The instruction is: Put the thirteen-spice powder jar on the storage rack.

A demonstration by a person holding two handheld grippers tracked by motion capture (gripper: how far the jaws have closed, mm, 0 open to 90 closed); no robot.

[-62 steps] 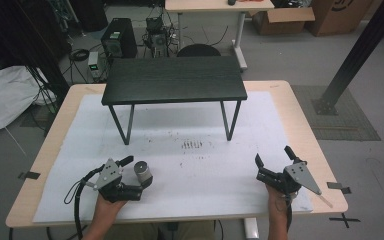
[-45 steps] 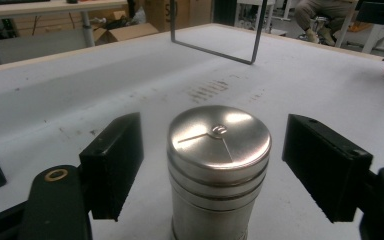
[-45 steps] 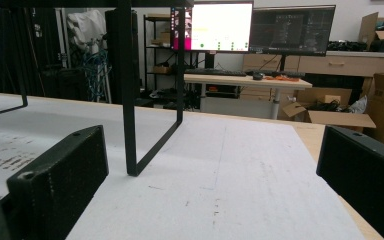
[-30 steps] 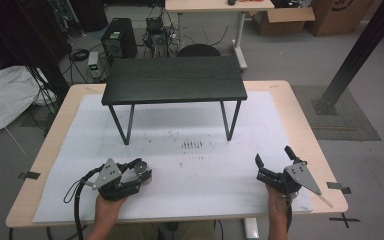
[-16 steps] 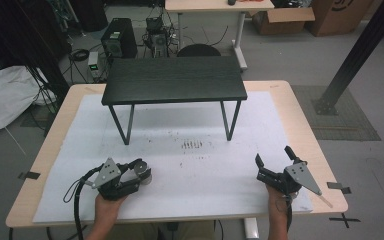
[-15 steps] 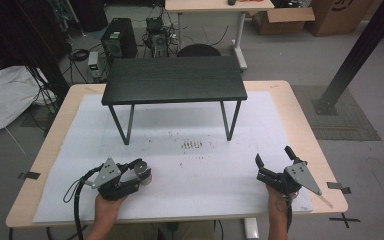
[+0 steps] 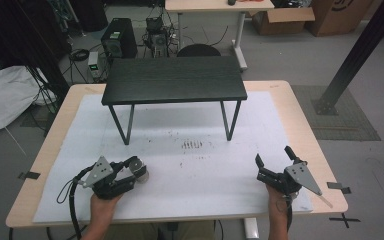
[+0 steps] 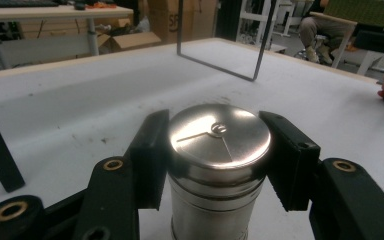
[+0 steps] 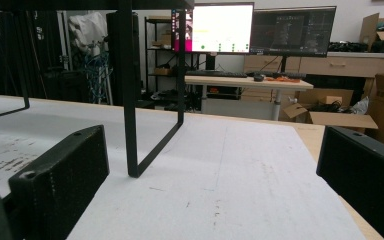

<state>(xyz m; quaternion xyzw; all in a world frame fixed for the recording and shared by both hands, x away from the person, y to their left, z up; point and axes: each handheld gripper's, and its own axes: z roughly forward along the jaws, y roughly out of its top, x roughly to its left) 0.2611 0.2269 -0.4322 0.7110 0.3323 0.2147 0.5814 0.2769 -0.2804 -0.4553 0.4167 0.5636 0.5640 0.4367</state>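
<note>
1. Left gripper view: the left tool [image 8: 215, 150] has just closed its black jaws on a shiny round steel canister [image 8: 219, 150], upright on the white-covered table [image 7: 190, 170].
2. Right tool [image 7: 275, 167] rests wide open, holding nothing, well apart.

Upright steel canister [image 8: 215, 165], table's near-left

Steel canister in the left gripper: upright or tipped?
Upright. In the left gripper view the steel canister stands on the white sheet, round lid up, the left gripper jaws clamping its sides.
</note>
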